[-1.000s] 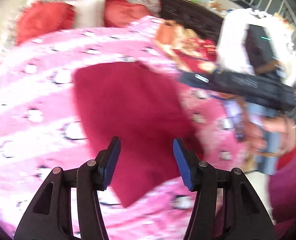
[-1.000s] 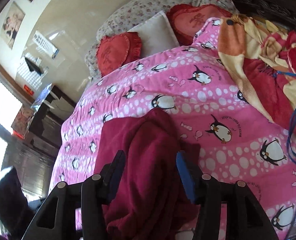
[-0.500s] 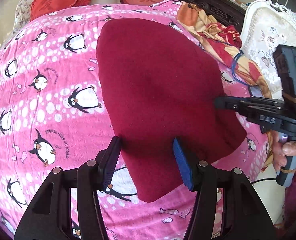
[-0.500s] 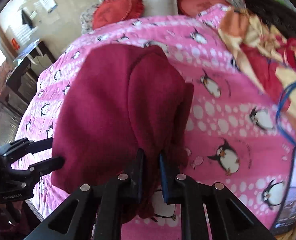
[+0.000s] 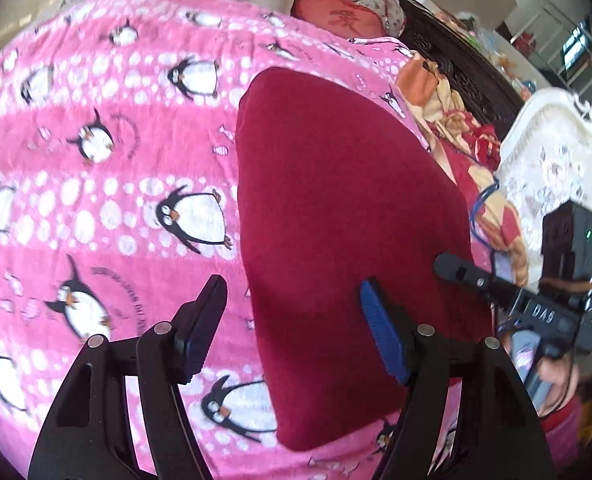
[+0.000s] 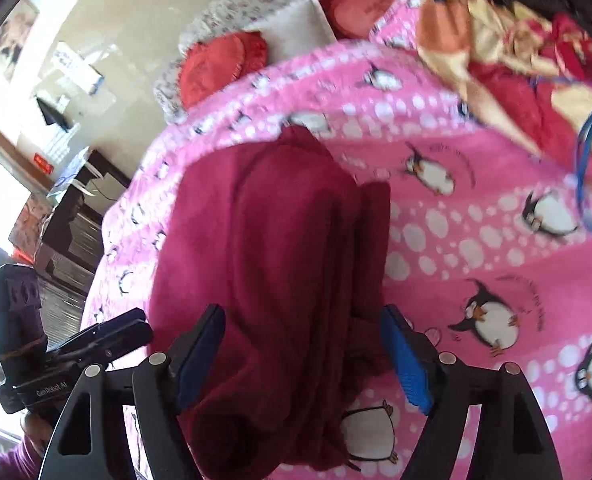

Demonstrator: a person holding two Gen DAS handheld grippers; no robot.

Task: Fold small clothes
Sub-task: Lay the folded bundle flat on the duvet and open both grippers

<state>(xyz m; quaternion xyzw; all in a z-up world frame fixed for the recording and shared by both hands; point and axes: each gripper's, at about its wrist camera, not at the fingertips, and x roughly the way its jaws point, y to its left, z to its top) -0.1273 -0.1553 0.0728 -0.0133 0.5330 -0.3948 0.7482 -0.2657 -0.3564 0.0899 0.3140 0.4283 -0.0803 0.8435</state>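
A dark red fleece garment [image 5: 336, 208] lies folded lengthwise on the pink penguin blanket [image 5: 96, 200]. My left gripper [image 5: 294, 332] hovers over its near left edge. Its jaws are opening, with that edge between them and the pads off the cloth. In the right wrist view the garment [image 6: 280, 240] shows stacked folds along its right side. My right gripper [image 6: 302, 356] straddles the near end, its jaws opening too, and the blue pads [image 6: 406, 364] stand clear of the cloth. The left gripper's fingers [image 6: 112, 334] reach in from the lower left of that view.
An orange, red and cream blanket [image 5: 456, 128] with a blue cord [image 5: 480, 200] lies bunched at the bed's right side. Red heart cushions [image 5: 336, 16] and a white pillow sit at the head. A white ornate chair [image 5: 556, 160] stands to the right, a dark cabinet [image 6: 68, 232] to the left.
The right gripper, shut on the garment's folded edge half a second ago, has let go and stands wide. The left jaws have spread wider and both hands have sunk toward the bed.
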